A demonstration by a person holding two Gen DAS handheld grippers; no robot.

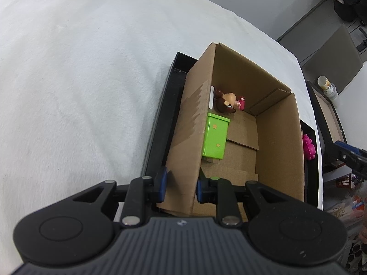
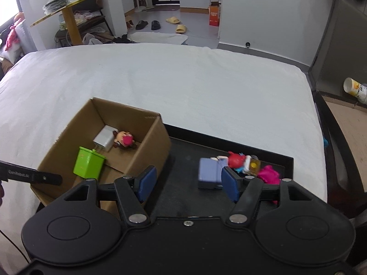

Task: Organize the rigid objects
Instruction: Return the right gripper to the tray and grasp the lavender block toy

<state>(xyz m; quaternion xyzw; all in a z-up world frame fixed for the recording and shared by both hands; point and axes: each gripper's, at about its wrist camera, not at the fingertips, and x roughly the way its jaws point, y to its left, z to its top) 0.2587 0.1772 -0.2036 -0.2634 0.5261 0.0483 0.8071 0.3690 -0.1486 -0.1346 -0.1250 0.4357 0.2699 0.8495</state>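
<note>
Left wrist view looks down into the open brown cardboard box (image 1: 270, 137), which sits partly on a shallow black tray (image 1: 176, 68) laid on the white bed (image 1: 80, 80). The left hand-held gripper (image 1: 181, 186) has its blue pads on either side of the box's near wall, apparently pinching it to steady the box.

Three things already lie inside: a bright green square tin with small star marks (image 1: 215, 137), a brown-haired doll figure with a pink part (image 1: 229, 103), and a white block-shaped charger (image 2: 104, 138) in the far corner, plain in the right wrist view.

On the tray beside the box, three items appear to be left: a lavender-blue rectangular block (image 2: 209, 171), a red-haired doll figure (image 2: 238, 162) leaning by a small clear-and-yellow piece, and a magenta plastic toy (image 2: 270, 174).

The right hand-held gripper (image 2: 188, 183) hangs with its jaws spread wide and nothing between them, just short of the lavender block, which looks like the next pick. By this count, roughly half the sorting is done.
</note>
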